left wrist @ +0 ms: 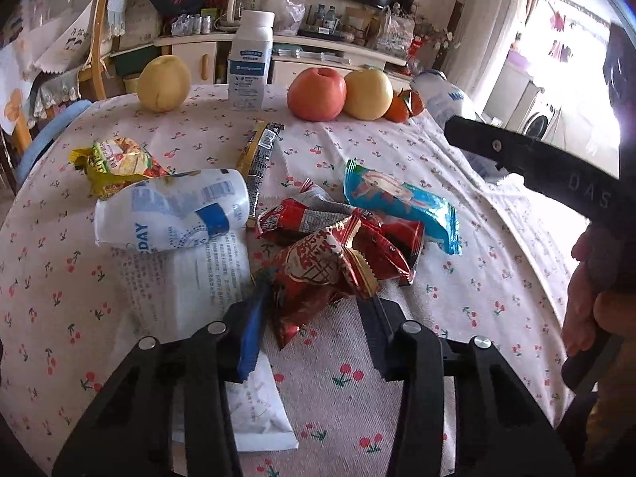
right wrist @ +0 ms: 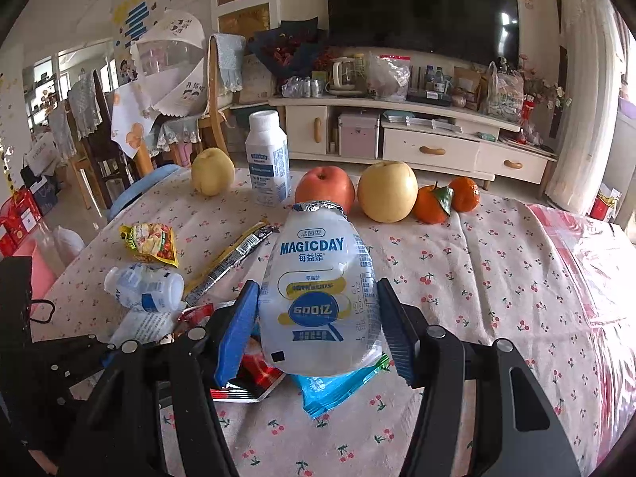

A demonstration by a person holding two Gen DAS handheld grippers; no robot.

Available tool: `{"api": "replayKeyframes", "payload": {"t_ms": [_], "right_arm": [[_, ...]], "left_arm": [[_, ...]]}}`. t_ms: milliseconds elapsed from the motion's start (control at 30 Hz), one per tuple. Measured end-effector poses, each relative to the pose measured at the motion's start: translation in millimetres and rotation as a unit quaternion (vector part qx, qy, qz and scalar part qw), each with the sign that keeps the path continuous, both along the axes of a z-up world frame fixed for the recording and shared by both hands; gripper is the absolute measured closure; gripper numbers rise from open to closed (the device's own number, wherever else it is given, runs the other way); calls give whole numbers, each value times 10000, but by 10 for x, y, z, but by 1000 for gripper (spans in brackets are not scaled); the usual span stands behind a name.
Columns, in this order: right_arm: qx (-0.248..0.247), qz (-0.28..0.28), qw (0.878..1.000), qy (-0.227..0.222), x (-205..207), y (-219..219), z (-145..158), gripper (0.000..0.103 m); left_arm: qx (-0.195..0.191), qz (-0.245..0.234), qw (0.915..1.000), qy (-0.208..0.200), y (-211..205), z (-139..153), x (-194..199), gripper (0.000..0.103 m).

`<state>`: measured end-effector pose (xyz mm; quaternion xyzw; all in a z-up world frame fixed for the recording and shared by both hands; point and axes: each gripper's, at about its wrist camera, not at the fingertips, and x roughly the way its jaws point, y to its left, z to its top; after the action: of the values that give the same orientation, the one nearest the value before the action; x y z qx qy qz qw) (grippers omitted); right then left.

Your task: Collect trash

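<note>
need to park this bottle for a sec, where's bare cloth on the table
Bare cloth lies right of the held bottle, in front of the oranges. A smaller bare patch lies between the pear and the yellow wrapper. The wrappers and crushed bottle crowd the middle.

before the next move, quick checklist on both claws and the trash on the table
1. Right claw shut on the MAGICDAY bottle: ok.
2. Left claw pinching the red wrapper: ok, though only by its near end.
3. Other trash left on the table: not ok; blue wrapper, yellow packet, crushed bottle.
4. Fruit apart from trash: ok, red apple.
5. Bin location: cannot tell.
</note>
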<state>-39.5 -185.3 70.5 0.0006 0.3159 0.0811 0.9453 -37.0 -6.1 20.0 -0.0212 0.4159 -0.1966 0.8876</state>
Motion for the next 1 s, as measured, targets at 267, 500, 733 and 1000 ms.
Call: {"api": "replayKeyframes", "payload": {"t_ms": [267, 500, 733, 1000], "right_arm": [[19, 36, 10000, 36, -150, 86, 5, 43], [106, 111, 9998, 154, -325, 218, -10, 43], [73, 209, 9996, 176, -492, 447, 17, 43], [171, 535, 9983, 182, -585, 843, 112, 43]], "left_arm": [[-272, 54, 9995, -141, 215, 150, -74, 65], [-565, 73, 9979, -321, 427, 321, -164, 66], [-796, 188, 9947, -621, 759, 561, -334, 66], [-961, 547, 9886, -1022, 1314, 840, -575, 69]]}}
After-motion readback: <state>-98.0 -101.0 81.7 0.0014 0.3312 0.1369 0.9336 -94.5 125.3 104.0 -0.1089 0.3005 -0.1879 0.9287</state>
